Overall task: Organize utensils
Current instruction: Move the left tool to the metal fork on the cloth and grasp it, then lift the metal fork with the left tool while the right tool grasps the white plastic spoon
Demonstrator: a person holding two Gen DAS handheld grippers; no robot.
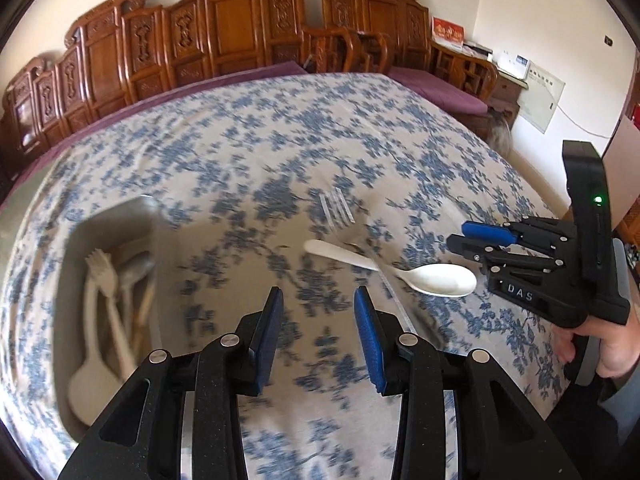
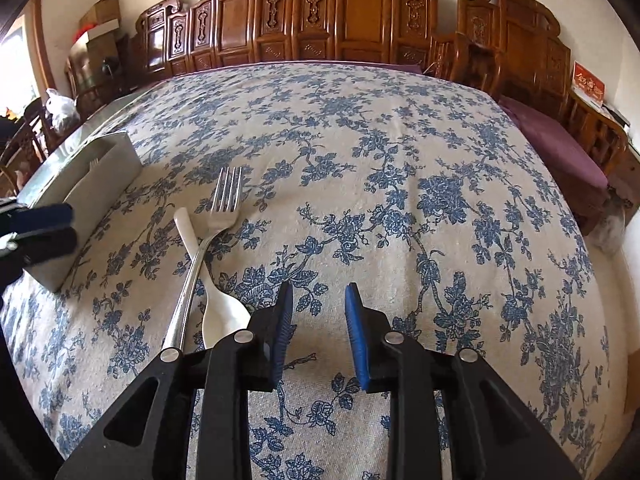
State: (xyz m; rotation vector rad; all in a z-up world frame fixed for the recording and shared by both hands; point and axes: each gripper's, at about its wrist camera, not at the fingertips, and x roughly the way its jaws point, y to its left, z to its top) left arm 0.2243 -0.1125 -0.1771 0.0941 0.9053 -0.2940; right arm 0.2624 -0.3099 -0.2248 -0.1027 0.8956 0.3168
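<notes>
A metal fork [image 2: 227, 194] lies on the flowered tablecloth with its handle crossing over a white spoon [image 2: 218, 316]. In the left wrist view the white spoon [image 1: 436, 280] and fork [image 1: 337, 208] lie ahead and to the right of my left gripper [image 1: 319, 292], which is open and empty above the cloth. My right gripper [image 2: 319, 288] is open with nothing between its blue pads, and the spoon's bowl sits just left of it. A metal tray [image 1: 120, 208] to the left holds a white fork [image 1: 100, 272], a white spoon and a metal spoon.
The tray [image 2: 100, 168] stands near the table's left edge, with the left gripper [image 2: 70, 226] in front of it. A hand holds the right gripper [image 1: 460, 236] at the table's right side. Carved wooden chairs [image 1: 236, 28] line the far edge.
</notes>
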